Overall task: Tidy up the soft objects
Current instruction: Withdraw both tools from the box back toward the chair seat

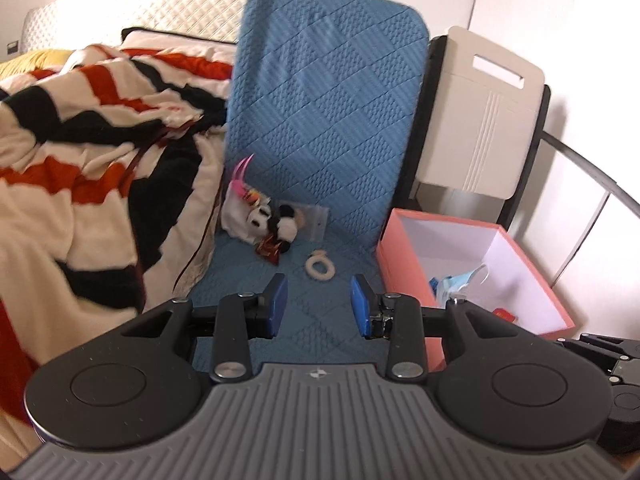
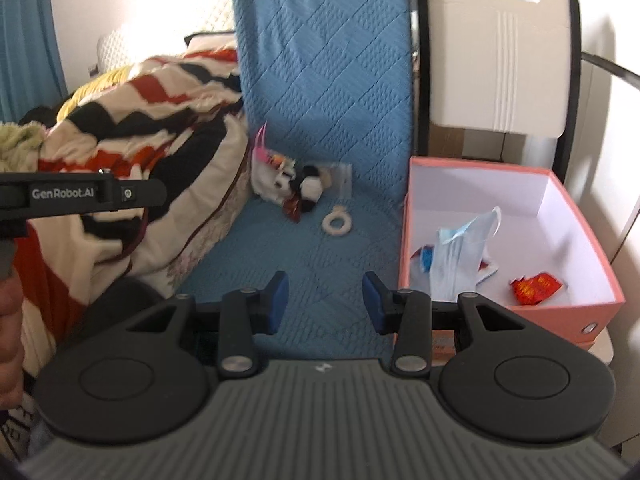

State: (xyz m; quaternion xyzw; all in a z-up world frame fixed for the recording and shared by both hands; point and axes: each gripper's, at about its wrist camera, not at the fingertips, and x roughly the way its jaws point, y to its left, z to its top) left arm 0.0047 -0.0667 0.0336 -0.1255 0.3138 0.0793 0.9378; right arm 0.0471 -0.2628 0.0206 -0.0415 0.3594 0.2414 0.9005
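Left tool (image 1: 319,306) points fwd and down over a blue quilted mat (image 1: 320,312), pads spread, nothing between them. Right tool (image 2: 325,302) is angled the same way, also spread and empty. A hand (image 2: 10,320) shows at the left edge of the right view. Ahead on the mat lies a white ring (image 1: 319,266), flat, w/ a pile of plush toys (image 1: 264,216) behind it near the mat's upright part. A pink box (image 2: 516,312) to the right holds a face mask (image 2: 460,248) and red packets (image 2: 536,286). A striped blanket (image 1: 80,160) lies left.
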